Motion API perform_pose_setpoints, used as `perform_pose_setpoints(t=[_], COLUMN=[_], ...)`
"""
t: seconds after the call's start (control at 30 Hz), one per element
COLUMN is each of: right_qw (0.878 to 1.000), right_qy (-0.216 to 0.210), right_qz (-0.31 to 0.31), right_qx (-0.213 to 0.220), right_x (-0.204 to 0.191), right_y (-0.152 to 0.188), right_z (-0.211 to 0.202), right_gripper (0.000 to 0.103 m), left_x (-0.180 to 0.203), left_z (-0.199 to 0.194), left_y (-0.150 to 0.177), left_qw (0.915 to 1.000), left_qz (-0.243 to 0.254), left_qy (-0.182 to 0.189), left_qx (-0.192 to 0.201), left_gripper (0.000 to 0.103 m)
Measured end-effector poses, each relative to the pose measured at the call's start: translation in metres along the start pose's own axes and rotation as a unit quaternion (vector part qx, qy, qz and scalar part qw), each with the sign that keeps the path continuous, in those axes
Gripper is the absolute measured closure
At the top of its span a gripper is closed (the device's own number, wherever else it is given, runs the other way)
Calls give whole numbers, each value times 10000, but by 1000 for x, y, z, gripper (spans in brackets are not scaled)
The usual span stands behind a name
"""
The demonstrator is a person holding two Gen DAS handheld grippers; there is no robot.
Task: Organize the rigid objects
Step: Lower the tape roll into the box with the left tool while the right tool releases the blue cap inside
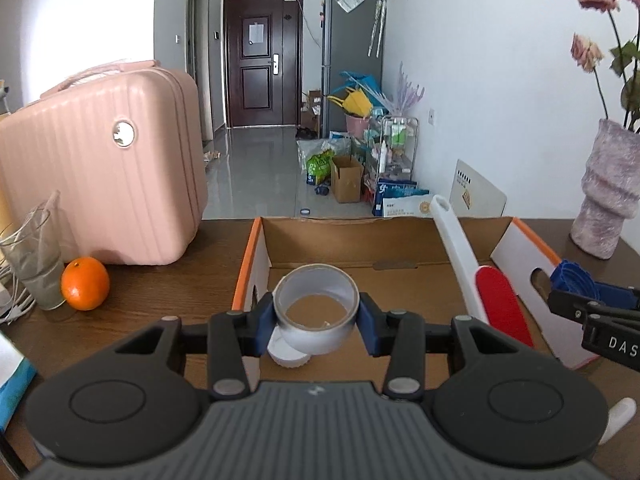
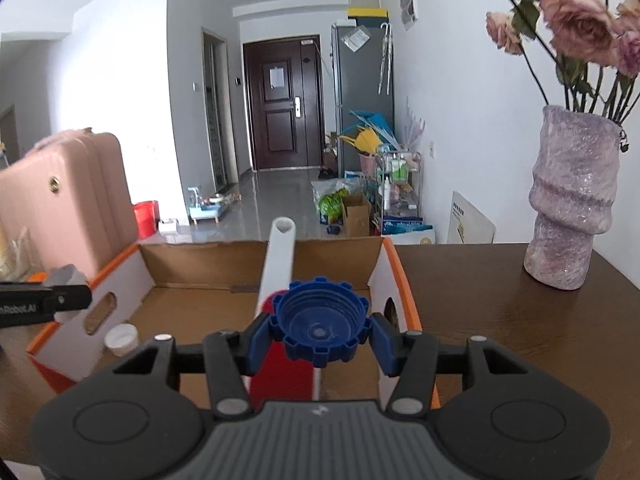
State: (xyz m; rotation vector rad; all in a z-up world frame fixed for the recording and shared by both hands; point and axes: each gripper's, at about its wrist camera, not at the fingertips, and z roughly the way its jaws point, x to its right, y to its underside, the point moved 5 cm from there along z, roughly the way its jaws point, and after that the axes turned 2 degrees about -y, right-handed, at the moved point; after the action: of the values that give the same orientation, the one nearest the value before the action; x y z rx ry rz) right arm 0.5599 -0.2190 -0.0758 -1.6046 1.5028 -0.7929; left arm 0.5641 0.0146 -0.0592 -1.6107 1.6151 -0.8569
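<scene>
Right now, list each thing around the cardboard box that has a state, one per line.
Left gripper: jaws shut on the grey tape roll.
Grey tape roll: held above the box.
Right gripper: jaws shut on the blue ridged plastic cap.
Blue ridged plastic cap: held, hollow side facing the camera.
Open cardboard box: flaps up.
White-handled red lint brush: leaning in the box.
Small white cap: in the box.

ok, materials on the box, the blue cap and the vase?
Box: corrugated cardboard, raw brown inside, printed white and orange outside.
Blue cap: moulded plastic, slight sheen, crisp ridges.
Vase: unclear, maybe ceramic or resin; rough, sparkly lilac surface.
</scene>
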Motion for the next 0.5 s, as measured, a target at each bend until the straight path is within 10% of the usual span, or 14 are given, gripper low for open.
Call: perform_pose_setpoints(t=[0.5], right_qw=[9979], right_qy=[-71], right_qz=[91], right_qx=[-633], right_x=[13], right_y=[7], right_z=[45], right_gripper=[51], left_x=[5], left_z=[67], left_y=[11], left_qw=[9945], left_qz=[109], left_qy=[180], left_qx=[-1026], left_gripper=[59])
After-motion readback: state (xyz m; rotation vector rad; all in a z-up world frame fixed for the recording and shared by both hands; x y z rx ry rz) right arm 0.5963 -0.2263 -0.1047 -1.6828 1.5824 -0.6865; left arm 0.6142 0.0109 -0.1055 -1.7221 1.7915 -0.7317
